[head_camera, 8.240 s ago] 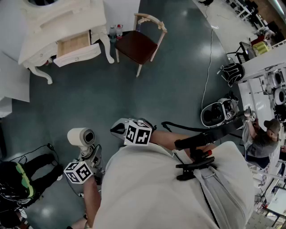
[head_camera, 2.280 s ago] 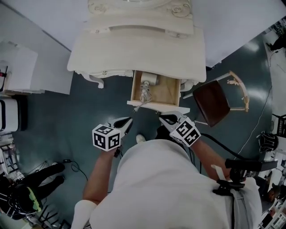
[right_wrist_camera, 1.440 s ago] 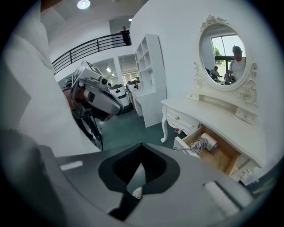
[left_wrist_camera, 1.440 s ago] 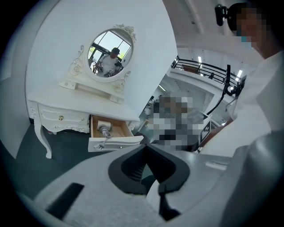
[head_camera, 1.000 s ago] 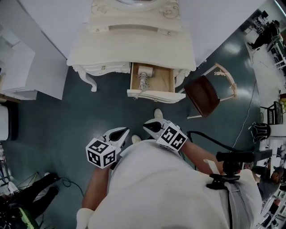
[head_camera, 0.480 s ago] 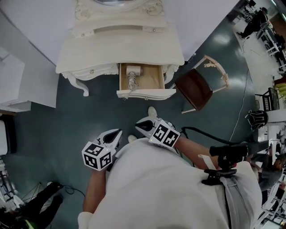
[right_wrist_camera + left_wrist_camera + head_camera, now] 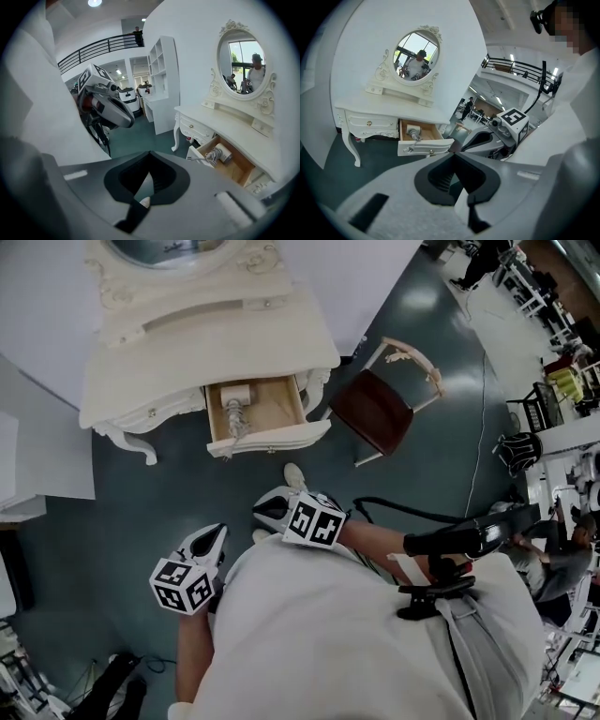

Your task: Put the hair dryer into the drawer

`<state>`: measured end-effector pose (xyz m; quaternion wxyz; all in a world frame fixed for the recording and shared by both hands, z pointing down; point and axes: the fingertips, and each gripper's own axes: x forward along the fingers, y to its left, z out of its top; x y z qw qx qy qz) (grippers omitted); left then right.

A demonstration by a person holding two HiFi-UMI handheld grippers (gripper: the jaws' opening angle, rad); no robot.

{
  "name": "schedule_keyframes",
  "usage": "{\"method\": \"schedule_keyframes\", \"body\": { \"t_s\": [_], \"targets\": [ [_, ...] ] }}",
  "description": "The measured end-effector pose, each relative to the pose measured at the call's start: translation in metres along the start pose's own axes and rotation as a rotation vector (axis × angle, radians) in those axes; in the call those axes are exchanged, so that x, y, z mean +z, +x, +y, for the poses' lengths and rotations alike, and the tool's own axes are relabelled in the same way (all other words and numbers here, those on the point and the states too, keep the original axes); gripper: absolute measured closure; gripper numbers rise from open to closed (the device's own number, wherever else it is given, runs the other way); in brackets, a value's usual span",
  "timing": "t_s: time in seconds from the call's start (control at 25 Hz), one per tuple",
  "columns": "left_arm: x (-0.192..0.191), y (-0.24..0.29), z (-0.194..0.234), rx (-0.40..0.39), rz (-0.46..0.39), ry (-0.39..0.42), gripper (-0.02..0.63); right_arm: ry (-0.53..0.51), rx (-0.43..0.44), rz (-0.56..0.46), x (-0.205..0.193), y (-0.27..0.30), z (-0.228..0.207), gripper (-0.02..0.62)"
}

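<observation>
In head view the hair dryer (image 7: 234,399) lies inside the open drawer (image 7: 277,437), approx 12 o'clock from both grippers and well apart from them. Its long axis runs 12-6, front to back. R gripper (image 7: 264,512) is nearer than L gripper (image 7: 216,534). Both are clenched tight, empty, touching nothing.

Bright, even indoor light. Head view: glare on the glossy dark-teal floor (image 7: 450,324) toward 1 o'clock. Gripper views: strong fisheye bending, black vignetted corners, soft foreground; round white ceiling lamp (image 7: 94,3) at 11 o'clock.
</observation>
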<state>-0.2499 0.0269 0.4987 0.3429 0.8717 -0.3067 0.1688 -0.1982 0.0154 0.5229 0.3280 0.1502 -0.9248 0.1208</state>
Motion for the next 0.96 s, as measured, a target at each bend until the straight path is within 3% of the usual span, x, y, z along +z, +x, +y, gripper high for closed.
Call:
{"method": "schedule_keyframes", "body": {
  "t_s": [0.96],
  "targets": [
    [0.005,0.012,-0.013,0.005,0.017,0.004,0.604,-0.006,0.002,0.007,-0.013,-0.014,-0.008,0.597]
  ]
}}
